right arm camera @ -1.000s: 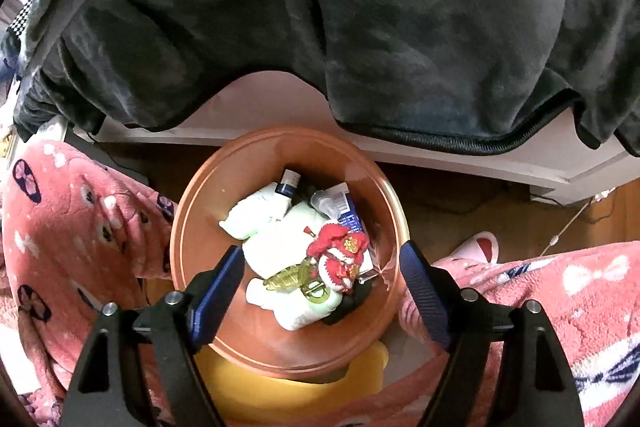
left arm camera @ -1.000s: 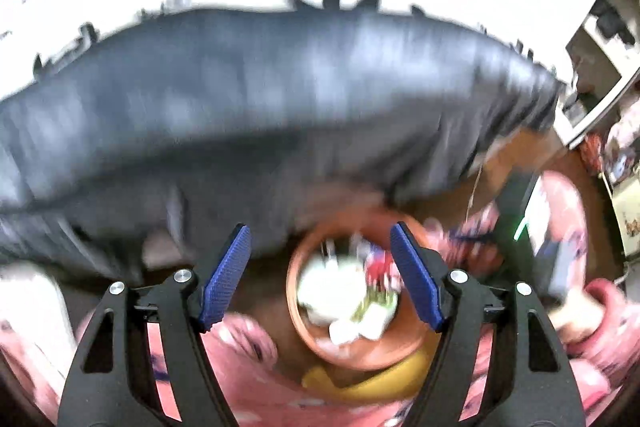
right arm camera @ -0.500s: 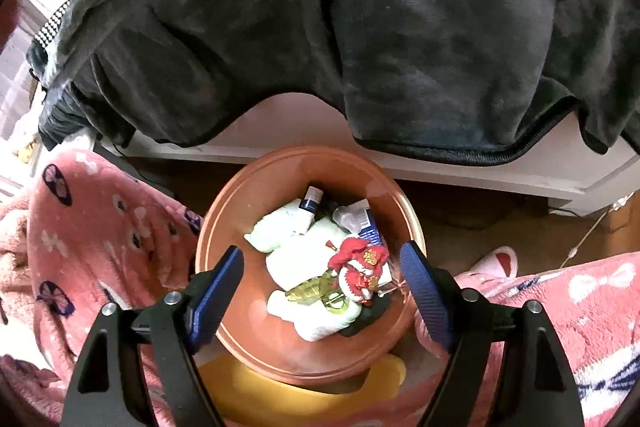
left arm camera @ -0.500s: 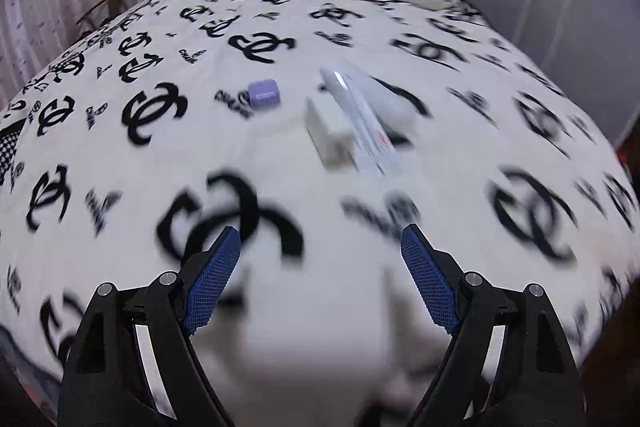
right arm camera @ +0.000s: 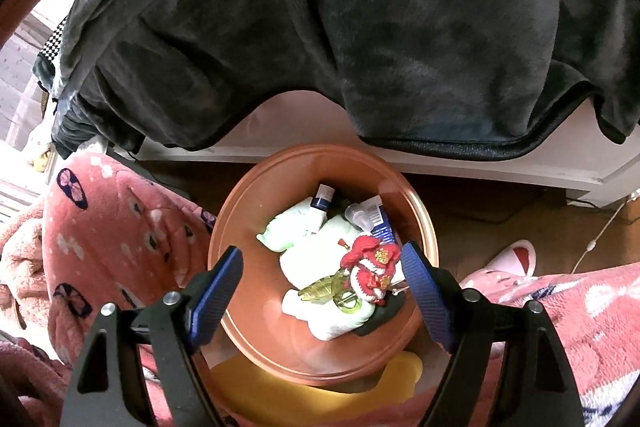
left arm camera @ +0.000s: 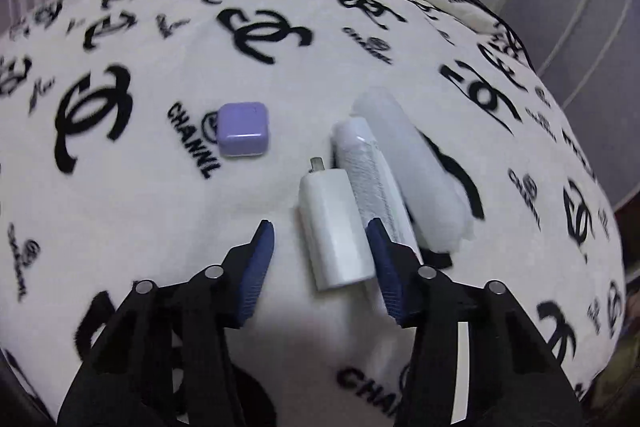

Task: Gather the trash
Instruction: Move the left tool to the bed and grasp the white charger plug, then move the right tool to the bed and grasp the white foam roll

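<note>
In the left wrist view a white charger plug (left arm camera: 334, 227), a white tube (left arm camera: 370, 183), a soft white packet (left arm camera: 412, 167) and a purple cube (left arm camera: 242, 129) lie on a white logo blanket (left arm camera: 132, 195). My left gripper (left arm camera: 322, 241) is open, its fingers either side of the charger's near end. In the right wrist view my right gripper (right arm camera: 320, 273) is open and empty above an orange bin (right arm camera: 236, 223) that holds white tubes (right arm camera: 294, 229), a red ornament (right arm camera: 370, 267) and a green clip (right arm camera: 320, 289).
A dark grey blanket (right arm camera: 360, 27) hangs over the white bed edge (right arm camera: 288, 131) behind the bin. Pink pyjama legs (right arm camera: 116, 227) flank the bin on both sides. A pink slipper (right arm camera: 516, 259) and a cable (right arm camera: 600, 231) lie on the floor at right.
The left gripper swung up from the bin to the bed top and closed in on the charger, with its fingers closer together. The right gripper shifted slightly over the bin.
</note>
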Motion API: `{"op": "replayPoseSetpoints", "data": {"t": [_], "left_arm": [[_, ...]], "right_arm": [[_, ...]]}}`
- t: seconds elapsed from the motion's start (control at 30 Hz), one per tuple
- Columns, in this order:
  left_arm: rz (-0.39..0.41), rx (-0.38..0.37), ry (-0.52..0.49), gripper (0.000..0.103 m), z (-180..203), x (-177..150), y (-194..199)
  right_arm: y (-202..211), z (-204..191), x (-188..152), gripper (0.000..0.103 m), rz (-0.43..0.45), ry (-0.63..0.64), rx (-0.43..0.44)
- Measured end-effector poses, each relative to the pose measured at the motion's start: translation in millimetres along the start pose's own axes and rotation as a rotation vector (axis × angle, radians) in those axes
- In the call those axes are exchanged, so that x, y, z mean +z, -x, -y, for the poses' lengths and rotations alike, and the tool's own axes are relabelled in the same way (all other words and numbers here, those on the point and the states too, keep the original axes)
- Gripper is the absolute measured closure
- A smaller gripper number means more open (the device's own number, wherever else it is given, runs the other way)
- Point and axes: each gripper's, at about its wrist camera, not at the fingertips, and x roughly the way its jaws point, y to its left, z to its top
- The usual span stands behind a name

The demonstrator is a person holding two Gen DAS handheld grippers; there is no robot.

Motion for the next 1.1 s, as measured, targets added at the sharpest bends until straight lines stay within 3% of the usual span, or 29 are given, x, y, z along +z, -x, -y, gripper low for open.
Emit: {"op": "replayPoseSetpoints", "data": {"t": [0.13, 0.2, 0.3, 0.43, 0.67, 0.77, 0.87, 0.97, 1.1], "left_arm": [[-0.026, 0.002, 0.04, 0.065, -2.6, 4.1, -10.5], [-0.025, -0.006, 0.041, 0.075, 1.7, 3.1, -9.3], [-0.012, -0.031, 0.06, 0.077, -1.1, -0.4, 0.1], [-0.001, -0.154, 0.092, 0.078, -16.7, -12.9, 36.9], [0.085, -0.202, -0.035, 0.078, -36.1, -65.5, 134.2], [0.102, -0.198, -0.066, 0.078, -50.0, -92.2, 167.4], [0.111, -0.195, -0.107, 0.078, -61.6, -122.8, 192.3], [0.1, -0.206, -0.111, 0.078, -74.2, -150.6, 204.6], [0.06, -0.218, -0.12, 0.079, -84.7, -175.5, 202.9]], "right_arm": [[-1.6, -0.4, 0.9, 0.023, -0.003, 0.001, -0.003], [-2.1, 0.5, 1.4, 0.023, -0.004, -0.007, -0.007], [-0.5, 0.4, 2.5, 0.024, 0.003, -0.007, -0.013], [12.3, -5.5, 4.2, 0.024, 0.054, 0.019, -0.012], [69.0, -39.4, 23.5, 0.024, 0.146, 0.134, 0.027], [119.1, -67.1, 52.9, 0.023, 0.263, 0.229, 0.054], [159.0, -89.4, 104.3, 0.021, 0.376, 0.315, 0.037], [174.2, -98.1, 188.6, 0.021, 0.461, 0.329, -0.033], [161.1, -91.6, 294.8, 0.017, 0.488, 0.246, -0.111]]}}
